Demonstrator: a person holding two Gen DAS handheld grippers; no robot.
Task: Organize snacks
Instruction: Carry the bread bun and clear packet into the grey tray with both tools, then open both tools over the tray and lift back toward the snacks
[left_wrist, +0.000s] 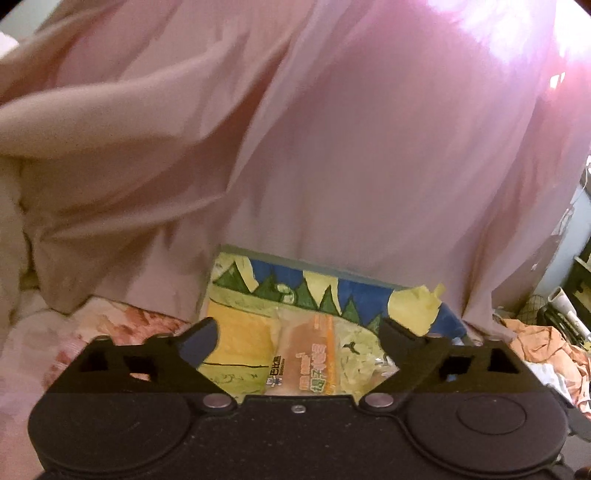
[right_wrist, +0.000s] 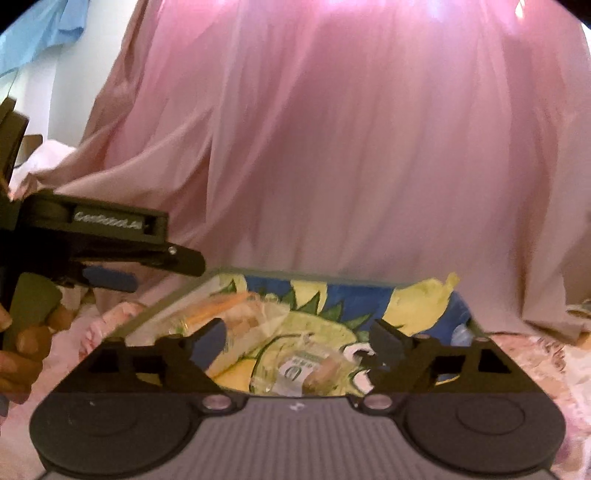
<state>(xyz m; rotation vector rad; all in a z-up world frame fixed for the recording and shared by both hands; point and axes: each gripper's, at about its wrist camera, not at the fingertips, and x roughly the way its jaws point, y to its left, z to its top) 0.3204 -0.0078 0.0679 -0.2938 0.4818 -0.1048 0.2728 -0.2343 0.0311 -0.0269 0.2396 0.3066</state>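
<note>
Inside the painted box (left_wrist: 258, 269), a shallow tray with blue, green and yellow artwork and torn yellow tape on its far rim, lie the snacks. An orange-printed bread packet (left_wrist: 314, 354) rests on the box floor near its front, and a clear-wrapped pastry with a green label (right_wrist: 306, 373) lies toward the box's right front (a third wrapper with orange stripes shows at the box's left rear, too blurred to name). These look light, soft and crinkly; the film is likely slippery and the contents crushable, so a gentle pinch at a sealed end seam would suit better than squeezing the middle.

Above the box's front edge, the left gripper (left_wrist: 299, 332) stands wide apart with nothing pressed between its pads, the bread packet lying below the gap. The right gripper (right_wrist: 295, 332) is likewise spread and empty over the pastry. Behind the box hangs a pink curtain (left_wrist: 369, 147); beneath it lies a floral bedsheet (left_wrist: 110, 321).
</note>
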